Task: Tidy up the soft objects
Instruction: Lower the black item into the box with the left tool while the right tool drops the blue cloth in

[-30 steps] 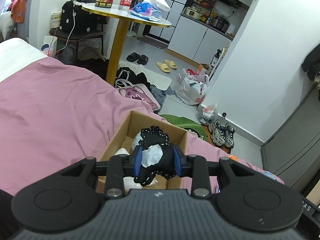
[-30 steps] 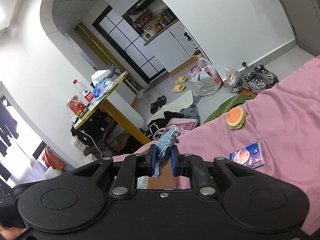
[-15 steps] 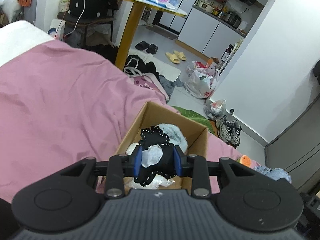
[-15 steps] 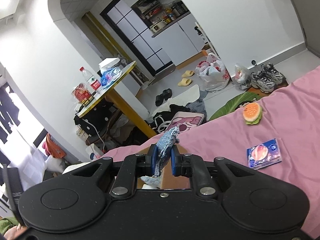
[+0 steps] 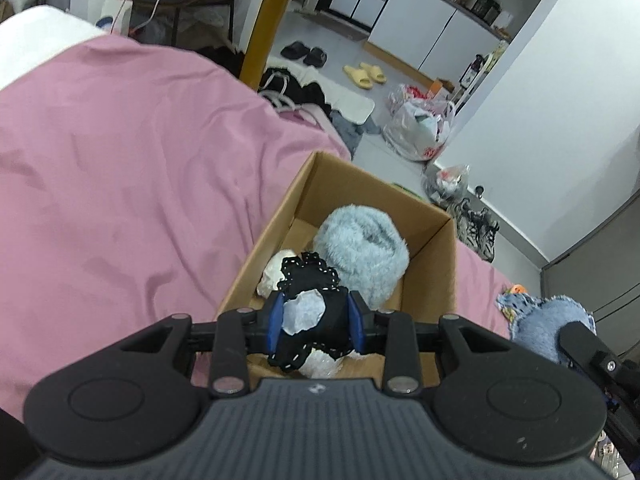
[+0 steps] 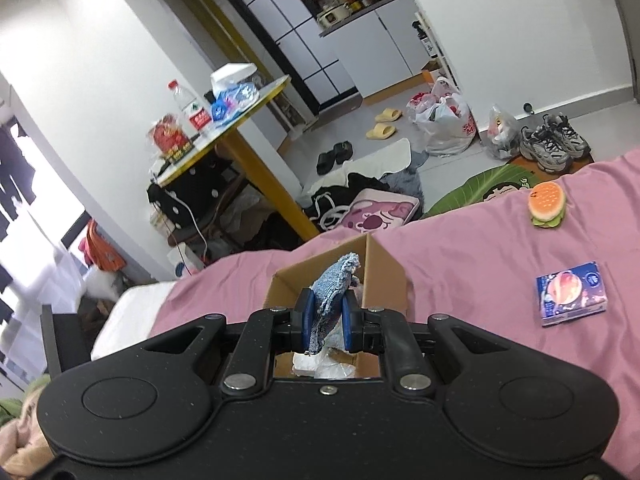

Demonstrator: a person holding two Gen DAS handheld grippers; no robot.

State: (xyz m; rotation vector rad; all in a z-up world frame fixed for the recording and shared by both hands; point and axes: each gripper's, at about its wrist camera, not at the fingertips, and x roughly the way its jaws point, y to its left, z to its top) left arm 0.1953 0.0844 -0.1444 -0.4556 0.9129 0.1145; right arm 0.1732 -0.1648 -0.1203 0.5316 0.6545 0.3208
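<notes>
- Well, the left gripper (image 5: 315,322) pinches a black lace-trimmed cloth (image 5: 310,292) over the open cardboard box (image 5: 434,248); the right gripper (image 6: 327,318) clamps a frayed blue denim scrap (image 6: 330,292) beside it.
- A fluffy pale-blue roll (image 5: 364,250) is already boxed; a burger-shaped plush toy (image 6: 547,202) waits.
- Pink bedsheet (image 5: 120,184), cluttered floor beyond.
</notes>
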